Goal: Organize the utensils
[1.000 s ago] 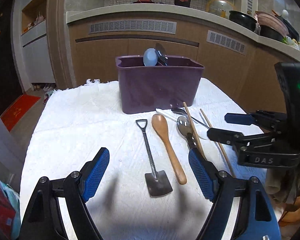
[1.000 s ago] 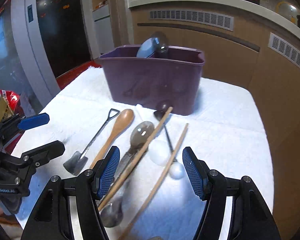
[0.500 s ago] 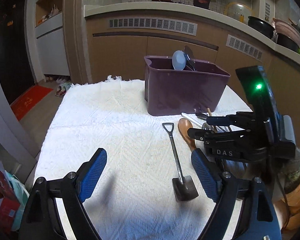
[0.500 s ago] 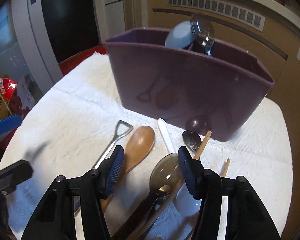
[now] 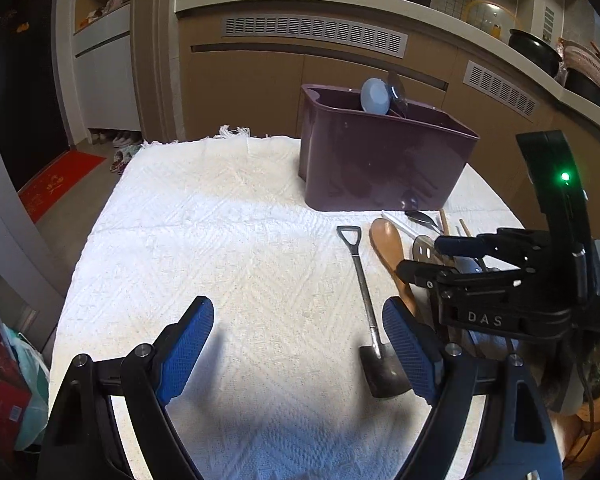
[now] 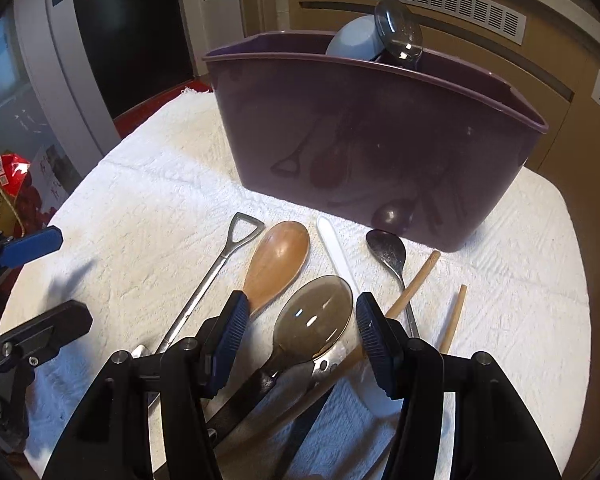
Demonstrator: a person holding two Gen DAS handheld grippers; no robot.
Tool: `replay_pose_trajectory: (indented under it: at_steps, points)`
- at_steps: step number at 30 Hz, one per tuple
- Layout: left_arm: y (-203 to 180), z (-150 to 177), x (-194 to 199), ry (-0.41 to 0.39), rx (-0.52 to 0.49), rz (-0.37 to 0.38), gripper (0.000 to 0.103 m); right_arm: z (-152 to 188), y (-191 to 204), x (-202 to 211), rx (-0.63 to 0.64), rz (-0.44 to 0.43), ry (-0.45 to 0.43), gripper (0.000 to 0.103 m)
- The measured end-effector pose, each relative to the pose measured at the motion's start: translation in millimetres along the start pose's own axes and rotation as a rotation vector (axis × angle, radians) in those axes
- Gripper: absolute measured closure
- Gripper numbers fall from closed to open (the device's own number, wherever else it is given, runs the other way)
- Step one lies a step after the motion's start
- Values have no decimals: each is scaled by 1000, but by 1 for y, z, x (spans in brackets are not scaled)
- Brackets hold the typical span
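A purple bin (image 5: 380, 168) (image 6: 364, 152) stands on the white cloth, with a blue spoon (image 6: 352, 42) and a metal spoon (image 6: 398, 32) upright in it. In front of it lie a shovel-shaped spoon (image 5: 364, 292) (image 6: 204, 292), a wooden spoon (image 5: 388, 248) (image 6: 276, 264), a large metal spoon (image 6: 312, 316), a white spoon handle (image 6: 336, 256), a small metal spoon (image 6: 386, 248) and two chopsticks (image 6: 414, 284). My right gripper (image 6: 302, 340) (image 5: 424, 256) is low over them and open, its fingers either side of the large spoon's neck, apart from it. My left gripper (image 5: 298, 348) (image 6: 40, 286) hovers open over bare cloth, the shovel spoon's blade by its right finger (image 5: 408, 352).
The cloth-covered table (image 5: 204, 240) ends at a rounded edge on the left, above the floor and a red mat (image 5: 56, 184). Brown cabinets (image 5: 260, 92) and a counter with pots (image 5: 536, 48) run behind. Red bags (image 6: 8, 196) sit beside the table.
My right gripper moved forward and down onto the row of utensils and its jaws narrowed around the large spoon. My left gripper shifted left and widened slightly.
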State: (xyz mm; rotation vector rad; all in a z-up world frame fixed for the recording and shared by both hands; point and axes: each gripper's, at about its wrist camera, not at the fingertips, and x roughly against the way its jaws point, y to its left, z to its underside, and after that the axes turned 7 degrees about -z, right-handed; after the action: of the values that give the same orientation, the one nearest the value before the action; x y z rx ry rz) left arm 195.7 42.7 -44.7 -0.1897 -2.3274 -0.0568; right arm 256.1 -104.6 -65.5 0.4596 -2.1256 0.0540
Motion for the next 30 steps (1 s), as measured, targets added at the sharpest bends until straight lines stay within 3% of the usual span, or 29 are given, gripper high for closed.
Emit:
replay_pose_trajectory:
  at_steps: [6, 8, 9, 10, 12, 24, 25, 27, 29, 30]
  points:
    - [5, 1, -2, 13, 16, -23, 17, 0, 10, -10, -9, 8, 34, 46]
    - [5, 1, -1, 11, 16, -28, 17, 4, 13, -9, 6, 22, 26, 51]
    - [4, 0, 0, 10, 15, -29, 17, 4, 15, -7, 9, 14, 24, 67]
    - [3, -1, 1, 10, 12, -29, 17, 5, 16, -5, 7, 6, 24, 71]
    - [-1, -3, 2, 8, 1, -18, 17, 7, 15, 1, 11, 12, 20, 89]
    - [-69, -27, -24, 95, -128, 141, 18, 38, -41, 72, -86, 70, -136, 94]
    - [-75, -32, -29, 105, -131, 143, 19, 41, -48, 75, -100, 76, -141, 94]
    - [-84, -40, -39, 122, -134, 149, 32, 47, -62, 75, -136, 79, -140, 93]
    - [-92, -48, -51, 148, -131, 155, 50, 55, -74, 73, -170, 77, -135, 93]
    - [-95, -52, -58, 162, -124, 147, 51, 59, -78, 72, -182, 77, -133, 93]
